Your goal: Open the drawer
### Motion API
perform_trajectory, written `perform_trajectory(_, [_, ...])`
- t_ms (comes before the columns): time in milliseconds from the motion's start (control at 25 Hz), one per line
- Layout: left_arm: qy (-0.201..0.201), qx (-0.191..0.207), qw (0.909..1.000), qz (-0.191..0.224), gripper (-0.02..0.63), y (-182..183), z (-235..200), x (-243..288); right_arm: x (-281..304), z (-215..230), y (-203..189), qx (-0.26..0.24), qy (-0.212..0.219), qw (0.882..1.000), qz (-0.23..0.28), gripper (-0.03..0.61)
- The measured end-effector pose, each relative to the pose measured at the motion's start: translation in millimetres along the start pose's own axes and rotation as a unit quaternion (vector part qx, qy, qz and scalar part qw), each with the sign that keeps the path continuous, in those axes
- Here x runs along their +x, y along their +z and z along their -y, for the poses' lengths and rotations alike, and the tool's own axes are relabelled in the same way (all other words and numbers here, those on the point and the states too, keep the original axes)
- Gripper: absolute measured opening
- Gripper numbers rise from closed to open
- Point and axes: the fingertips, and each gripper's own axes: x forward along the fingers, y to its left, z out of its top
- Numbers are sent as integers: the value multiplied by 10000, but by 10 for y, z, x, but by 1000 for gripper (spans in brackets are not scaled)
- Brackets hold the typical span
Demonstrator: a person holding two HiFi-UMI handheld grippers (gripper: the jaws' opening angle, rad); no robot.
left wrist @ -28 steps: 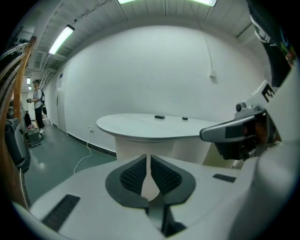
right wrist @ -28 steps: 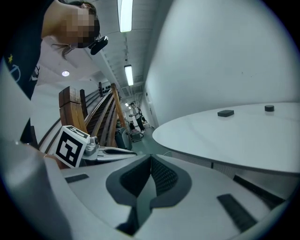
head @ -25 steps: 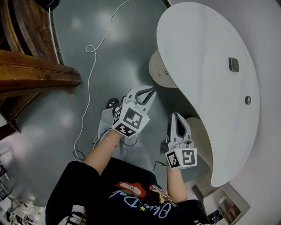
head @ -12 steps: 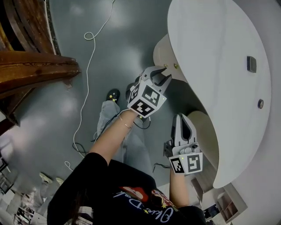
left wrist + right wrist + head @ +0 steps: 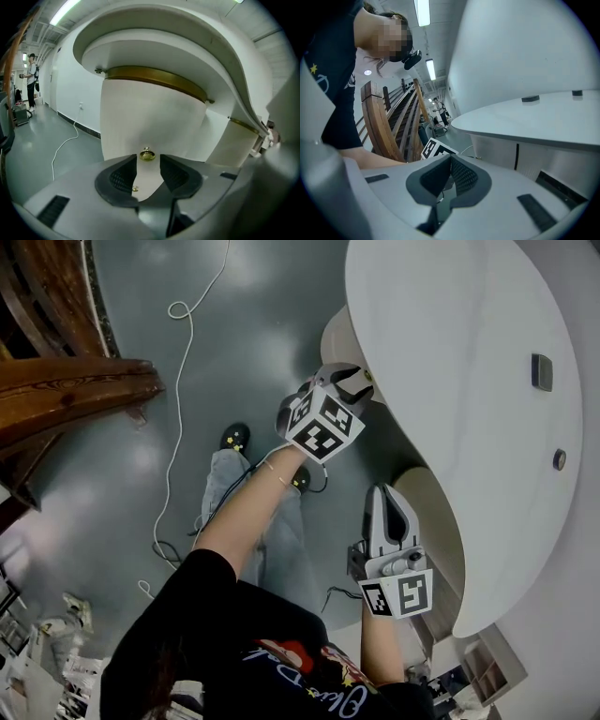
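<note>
A cream, curved drawer unit (image 5: 154, 117) stands under the white desk top (image 5: 450, 381). The unit also shows in the head view (image 5: 336, 334). A small brass knob (image 5: 147, 155) sits on its front. My left gripper (image 5: 148, 160) points at that knob. Its jaws are opening, with the knob just beyond the fingertips and in line with the gap, untouched by the pads. A second, smaller brass knob (image 5: 135, 189) shows lower down through the gap. In the head view the left gripper (image 5: 354, 382) is at the unit's front. My right gripper (image 5: 386, 493) hangs back, shut and empty; the same shows in its own view (image 5: 451, 161).
A second cream cabinet (image 5: 436, 521) stands right of the right gripper. A white cable (image 5: 178, 381) trails over the grey floor. A wooden frame (image 5: 66, 390) is at the left. A low shelf (image 5: 487, 667) is at the bottom right. A person (image 5: 32, 79) stands far down the corridor.
The left gripper has travelled up the picture to the drawer unit's front, and its jaws have gone from shut to open. The right gripper has hardly moved.
</note>
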Motion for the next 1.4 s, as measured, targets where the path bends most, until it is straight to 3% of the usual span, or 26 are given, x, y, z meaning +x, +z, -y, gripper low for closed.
perform_trajectory(520, [-55,77,9999,-96,101,18,-27,211,24,122,21,119,-123,9998,-32,2])
perform_trajectory(1400, [17,102,9996,-278,101,-215,-46,-121,207,-185,66,33,74,9999,-63,2])
